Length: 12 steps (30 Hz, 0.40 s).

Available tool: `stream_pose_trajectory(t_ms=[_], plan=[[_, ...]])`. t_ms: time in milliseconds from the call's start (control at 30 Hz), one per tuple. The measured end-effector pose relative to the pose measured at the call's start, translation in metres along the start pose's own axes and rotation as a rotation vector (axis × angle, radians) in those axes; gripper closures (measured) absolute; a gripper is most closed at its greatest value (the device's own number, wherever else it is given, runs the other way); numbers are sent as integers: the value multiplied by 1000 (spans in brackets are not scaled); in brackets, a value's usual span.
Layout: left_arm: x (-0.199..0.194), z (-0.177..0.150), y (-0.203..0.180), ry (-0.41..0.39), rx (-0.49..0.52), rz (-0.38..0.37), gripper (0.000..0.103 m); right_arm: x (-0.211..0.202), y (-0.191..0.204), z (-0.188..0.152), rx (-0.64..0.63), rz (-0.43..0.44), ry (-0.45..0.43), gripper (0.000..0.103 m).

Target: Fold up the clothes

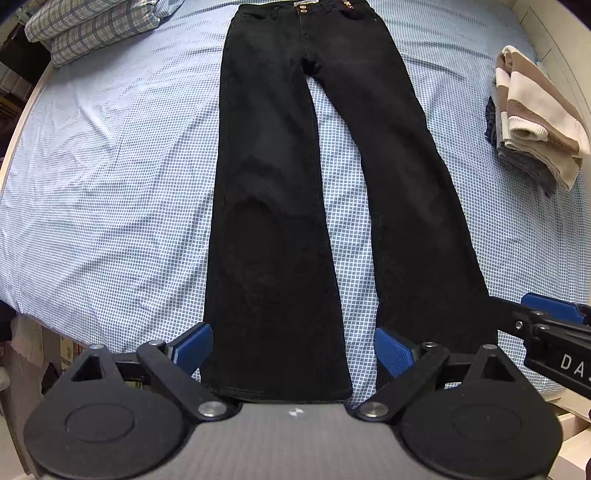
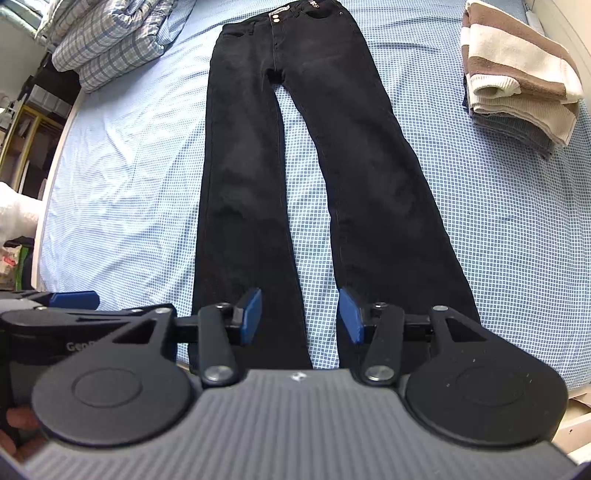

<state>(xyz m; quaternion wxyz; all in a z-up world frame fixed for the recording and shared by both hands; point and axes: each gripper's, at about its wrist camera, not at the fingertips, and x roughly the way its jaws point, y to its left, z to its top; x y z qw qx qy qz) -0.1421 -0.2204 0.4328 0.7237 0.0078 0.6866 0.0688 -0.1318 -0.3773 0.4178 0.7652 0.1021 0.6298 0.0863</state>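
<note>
Black jeans [image 1: 295,184] lie flat on the bed, waistband far, both legs spread toward me; they also show in the right wrist view [image 2: 280,166]. My left gripper [image 1: 291,350] is open, its blue pads on either side of the left leg's hem, above it. My right gripper [image 2: 301,317] is open over the gap between the two leg hems, its right pad at the right leg's inner edge. The right gripper also shows at the right edge of the left wrist view [image 1: 550,317], and the left gripper shows at the left of the right wrist view [image 2: 70,299].
The bed has a blue-and-white checked sheet [image 1: 110,184]. A plaid pillow [image 1: 92,26] lies at the far left. A stack of folded brown, white and grey clothes [image 1: 535,122] sits at the far right, seen too in the right wrist view [image 2: 517,81]. The bed's near edge is just below the hems.
</note>
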Motion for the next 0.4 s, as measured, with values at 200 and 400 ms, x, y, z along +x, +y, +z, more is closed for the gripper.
stream_pose_trajectory(t_ms=[200, 400], plan=[[14, -5, 4, 26, -11, -17, 8, 16, -6, -4, 14, 4, 27, 54], [14, -4, 2, -15, 5, -14, 8, 23, -9, -5, 18, 2, 26, 54]])
